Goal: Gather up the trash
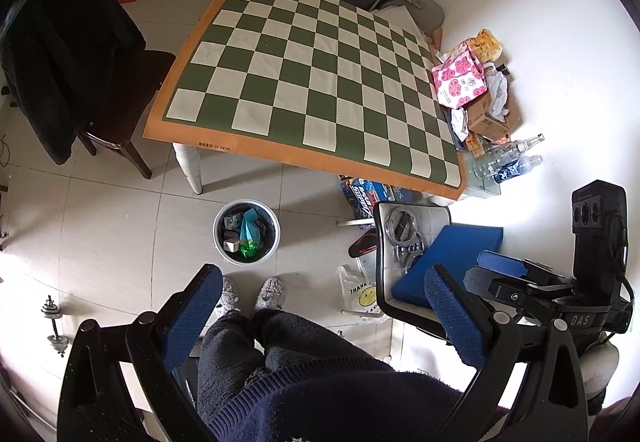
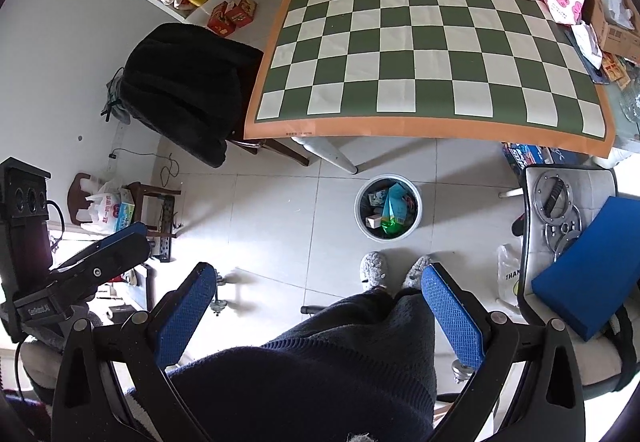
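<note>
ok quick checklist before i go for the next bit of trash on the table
1. Left claw open and holding nothing: ok.
2. Right claw open and holding nothing: ok.
3. Trash bin upright on the floor by the table leg, within view: ok.
4. Room left in the bin: cannot tell; cartons and a green wrapper already show inside.
5. Trash to pick: ok; pink flowered packet, cardboard box and plastic bottles are piled at the table's far right edge.
6. Path over the checkered tablecloth free of objects: ok.
</note>
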### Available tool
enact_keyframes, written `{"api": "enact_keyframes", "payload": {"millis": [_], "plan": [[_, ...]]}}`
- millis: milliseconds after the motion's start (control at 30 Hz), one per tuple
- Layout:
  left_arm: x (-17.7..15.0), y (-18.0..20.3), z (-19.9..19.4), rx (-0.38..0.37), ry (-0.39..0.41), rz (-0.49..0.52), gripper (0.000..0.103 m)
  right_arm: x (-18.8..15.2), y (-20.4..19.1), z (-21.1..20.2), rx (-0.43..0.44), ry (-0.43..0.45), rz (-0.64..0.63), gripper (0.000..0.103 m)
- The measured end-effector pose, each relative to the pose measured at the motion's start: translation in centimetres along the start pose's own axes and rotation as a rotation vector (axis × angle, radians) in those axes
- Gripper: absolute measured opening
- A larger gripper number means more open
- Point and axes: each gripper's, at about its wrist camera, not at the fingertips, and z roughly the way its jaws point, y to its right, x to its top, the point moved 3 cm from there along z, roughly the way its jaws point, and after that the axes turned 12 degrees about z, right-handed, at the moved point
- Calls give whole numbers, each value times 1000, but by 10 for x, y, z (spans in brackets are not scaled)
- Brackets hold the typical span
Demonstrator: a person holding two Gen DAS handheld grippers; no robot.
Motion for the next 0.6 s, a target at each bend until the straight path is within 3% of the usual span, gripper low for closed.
{"api": "enact_keyframes", "payload": {"millis": [600], "plan": [[7, 13, 3, -6, -16, 30, 103, 2, 6, -9, -10, -1, 18, 103]]}}
